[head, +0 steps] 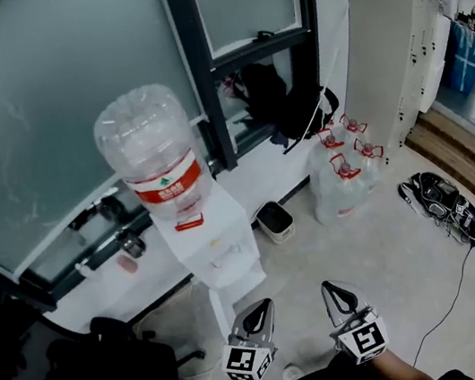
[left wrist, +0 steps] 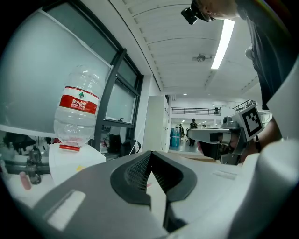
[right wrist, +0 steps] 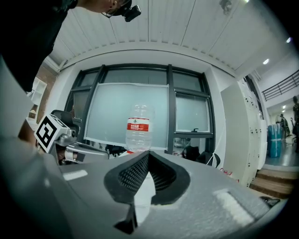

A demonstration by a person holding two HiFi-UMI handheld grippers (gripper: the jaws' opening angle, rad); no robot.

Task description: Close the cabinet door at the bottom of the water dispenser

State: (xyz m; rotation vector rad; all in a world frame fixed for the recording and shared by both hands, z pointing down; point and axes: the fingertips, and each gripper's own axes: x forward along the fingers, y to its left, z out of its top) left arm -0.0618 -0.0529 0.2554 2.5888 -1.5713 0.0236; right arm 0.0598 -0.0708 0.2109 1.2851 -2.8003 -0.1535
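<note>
The white water dispenser [head: 220,247] stands against the window sill with a clear bottle [head: 153,149], red-labelled, upside down on top. Only a narrow white panel [head: 220,310] of its lower cabinet shows, and I cannot tell how the door stands. My left gripper [head: 257,310] is held just in front of the dispenser's base, shut and empty. My right gripper [head: 333,290] is beside it to the right, also shut and empty. In the left gripper view the gripper [left wrist: 150,153] has the bottle [left wrist: 77,109] off to its left. The right gripper [right wrist: 148,153] faces the bottle [right wrist: 138,128] straight ahead.
A black office chair [head: 115,370] stands left of the dispenser. Several large water jugs [head: 344,175] and a small white box [head: 275,221] sit on the floor to its right. Shoes [head: 445,203] and a black cable [head: 448,302] lie at the far right, by wooden steps [head: 468,153].
</note>
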